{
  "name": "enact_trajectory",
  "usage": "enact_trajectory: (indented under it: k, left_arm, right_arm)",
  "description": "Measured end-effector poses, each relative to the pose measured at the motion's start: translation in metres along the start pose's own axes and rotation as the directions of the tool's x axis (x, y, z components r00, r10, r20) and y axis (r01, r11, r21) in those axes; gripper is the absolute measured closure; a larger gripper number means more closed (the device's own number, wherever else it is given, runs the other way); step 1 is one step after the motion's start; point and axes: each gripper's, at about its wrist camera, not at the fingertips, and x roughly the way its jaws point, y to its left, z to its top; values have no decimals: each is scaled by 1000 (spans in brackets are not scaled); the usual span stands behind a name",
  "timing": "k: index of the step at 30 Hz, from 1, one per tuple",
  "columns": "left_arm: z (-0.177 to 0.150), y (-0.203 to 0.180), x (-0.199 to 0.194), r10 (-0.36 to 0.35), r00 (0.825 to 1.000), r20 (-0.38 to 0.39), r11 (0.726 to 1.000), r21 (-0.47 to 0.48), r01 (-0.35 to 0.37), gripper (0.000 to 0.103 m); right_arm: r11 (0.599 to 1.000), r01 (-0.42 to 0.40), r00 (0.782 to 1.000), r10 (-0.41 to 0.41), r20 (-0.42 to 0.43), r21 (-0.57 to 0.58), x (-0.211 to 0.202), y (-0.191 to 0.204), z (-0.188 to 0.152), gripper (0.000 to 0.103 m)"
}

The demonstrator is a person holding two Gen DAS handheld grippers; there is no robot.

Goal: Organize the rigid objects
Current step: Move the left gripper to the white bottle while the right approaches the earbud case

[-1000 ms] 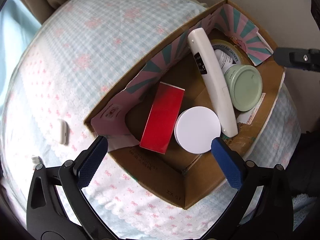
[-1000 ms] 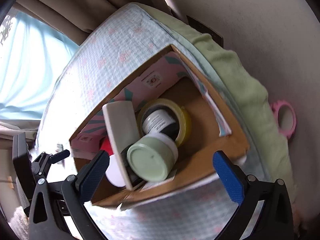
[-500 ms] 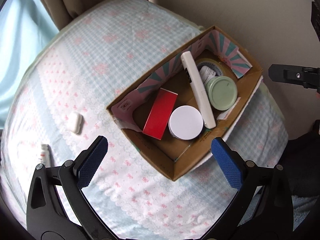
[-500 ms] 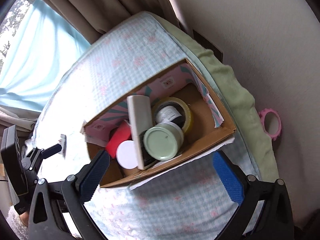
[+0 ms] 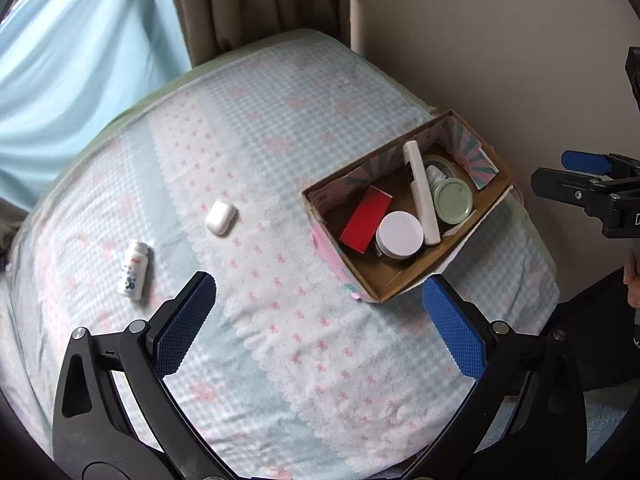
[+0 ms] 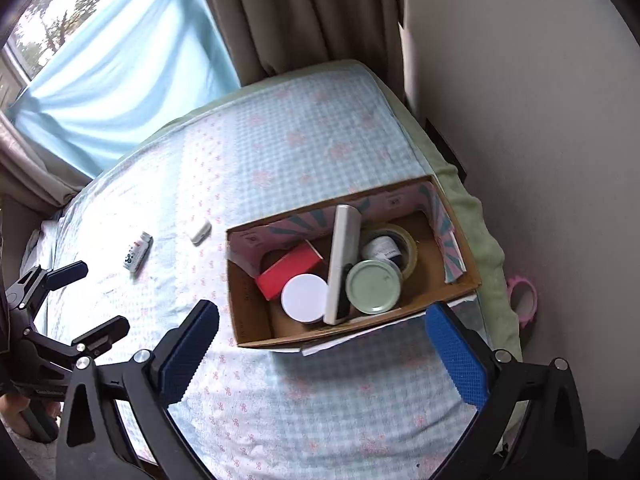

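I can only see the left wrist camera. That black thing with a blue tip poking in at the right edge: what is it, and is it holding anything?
Observer: That is the right gripper. Its own camera shows both blue-padded fingers spread wide with nothing between them.
Operator: Is there anything beyond the brown cardboard box, near the wall?
Observer: Yes, a pink ring-shaped object lies low beside the wall, outside the box.
Operator: And what is above the light blue curtain?
Observer: A window pane, with green tree foliage showing through it.
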Motion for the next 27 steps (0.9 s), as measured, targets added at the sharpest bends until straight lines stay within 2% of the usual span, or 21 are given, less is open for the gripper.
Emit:
enact_trajectory:
  k: [6, 14, 22, 27]
  left_arm:
    - [-47, 62, -25, -7, 1000, 25, 991, -132, 11, 0]
    - [-95, 148, -48, 48, 999, 18, 970, -240, -42, 0]
    - [-101, 223, -62, 143, 989, 32, 963, -236, -132, 0]
    - [-88, 264, -45, 140, 990, 14, 961, -242, -133, 0]
  right_arm:
    - [995, -1, 1000, 3, 12, -101, -4, 55, -7, 0]
    - [985, -27, 1000, 27, -2, -169, 7, 137, -7, 0]
    - [983, -41, 999, 37, -29, -179, 35, 207, 14, 0]
    - [988, -70, 996, 61, -66, -140, 65, 239, 36, 0]
